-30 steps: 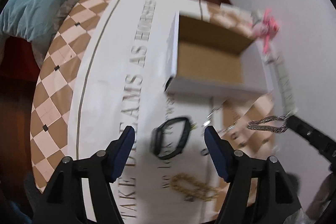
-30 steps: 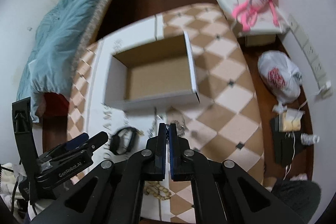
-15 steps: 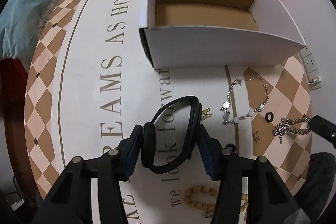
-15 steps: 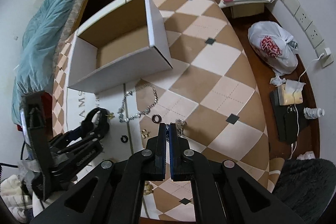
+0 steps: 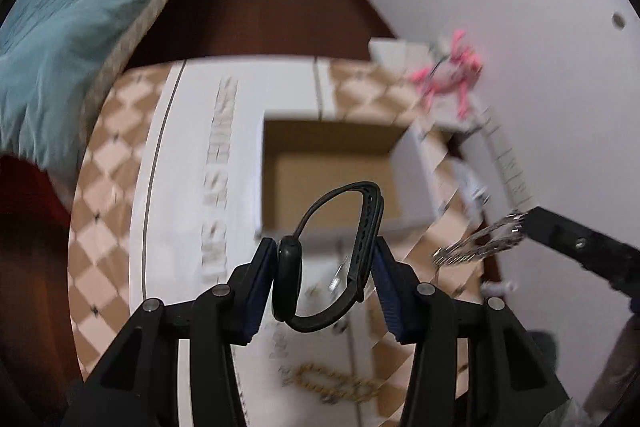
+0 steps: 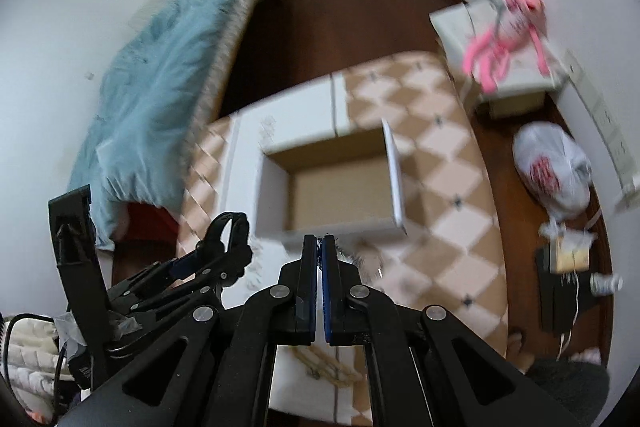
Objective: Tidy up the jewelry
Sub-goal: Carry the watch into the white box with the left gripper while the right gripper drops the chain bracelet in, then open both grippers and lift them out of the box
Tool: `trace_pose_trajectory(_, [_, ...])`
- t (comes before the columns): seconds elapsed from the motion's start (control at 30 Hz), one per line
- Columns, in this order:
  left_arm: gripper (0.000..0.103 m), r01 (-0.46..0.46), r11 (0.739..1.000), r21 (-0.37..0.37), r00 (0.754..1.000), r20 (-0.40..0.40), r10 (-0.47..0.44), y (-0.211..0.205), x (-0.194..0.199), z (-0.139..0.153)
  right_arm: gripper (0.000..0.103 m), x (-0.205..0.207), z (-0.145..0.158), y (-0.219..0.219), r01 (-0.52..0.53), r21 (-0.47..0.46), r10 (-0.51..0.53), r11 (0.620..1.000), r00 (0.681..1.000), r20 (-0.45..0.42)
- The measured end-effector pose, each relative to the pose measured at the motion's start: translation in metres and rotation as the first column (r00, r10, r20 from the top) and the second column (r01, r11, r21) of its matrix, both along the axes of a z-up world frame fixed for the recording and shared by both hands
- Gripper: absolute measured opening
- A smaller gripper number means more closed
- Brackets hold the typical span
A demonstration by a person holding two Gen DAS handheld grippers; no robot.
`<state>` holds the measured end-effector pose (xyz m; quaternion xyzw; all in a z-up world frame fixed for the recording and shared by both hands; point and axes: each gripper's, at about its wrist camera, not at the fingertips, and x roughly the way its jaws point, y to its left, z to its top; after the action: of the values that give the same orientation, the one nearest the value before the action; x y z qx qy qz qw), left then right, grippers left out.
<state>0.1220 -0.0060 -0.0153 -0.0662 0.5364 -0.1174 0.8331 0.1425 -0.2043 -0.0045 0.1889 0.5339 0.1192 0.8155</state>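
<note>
Now clear of the checkered mat [image 5: 120, 187] where both lay a second ago: black band [image 5: 340, 259] clamped across left gripper [image 5: 326, 281], jaws just closed on it, silver chain [image 5: 480, 247] pinched in the fully closed right gripper [image 6: 319, 259], both short of the empty cardboard box [image 5: 328, 171], seemingly next stop.

The open cardboard box [image 6: 332, 183] at the frame's middle is bare inside, and nothing stands above its mouth. Its white walls rise off the tabletop [image 6: 448, 195]. The checkered stretch at right lies bare; a gold chain [image 5: 332, 387] lies at lower middle. The bed [image 6: 160, 75] crowds the upper left.
</note>
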Motion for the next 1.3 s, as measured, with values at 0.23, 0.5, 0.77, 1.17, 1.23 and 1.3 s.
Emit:
trace_pose_trajectory(0.23, [0.046,-0.007,1.0,-0.025,0.998,-0.057,0.005,-0.008,0.077,-0.012,0.002,0.071,-0.025,0.015,-0.059,-0.086,0.054,0.995,0.996,-0.066])
trace_pose_trajectory(0.5, [0.082,-0.067,0.998,0.004,0.986,-0.154,0.067,-0.008,0.112,-0.04,0.003,0.119,-0.081,0.025,-0.139,-0.138,0.107,0.981,0.97,-0.216])
trace_pose_trajectory(0.77, [0.095,-0.141,0.98,0.139,0.987,-0.062,0.151,0.016,0.102,-0.034,0.088,0.107,-0.097,0.021,-0.117,-0.309,0.055,0.944,0.978,-0.201])
trace_pose_trajectory(1.17, [0.096,-0.163,0.959,0.234,0.986,-0.006,0.169,0.018,0.066,-0.049,0.097,0.077,-0.114,0.03,-0.057,-0.403,-0.005,0.913,0.988,-0.153])
trace_pose_trajectory(1.23, [0.096,-0.163,0.959,0.233,0.986,0.009,0.166,0.017,0.061,-0.042,0.097,0.073,-0.106,0.031,-0.04,-0.41,-0.016,0.911,0.991,-0.131])
trace_pose_trajectory(1.3, [0.096,-0.166,0.956,0.243,0.986,0.025,0.165,0.016,0.055,-0.037,0.097,0.067,-0.097,0.03,-0.021,-0.41,-0.026,0.912,0.994,-0.109])
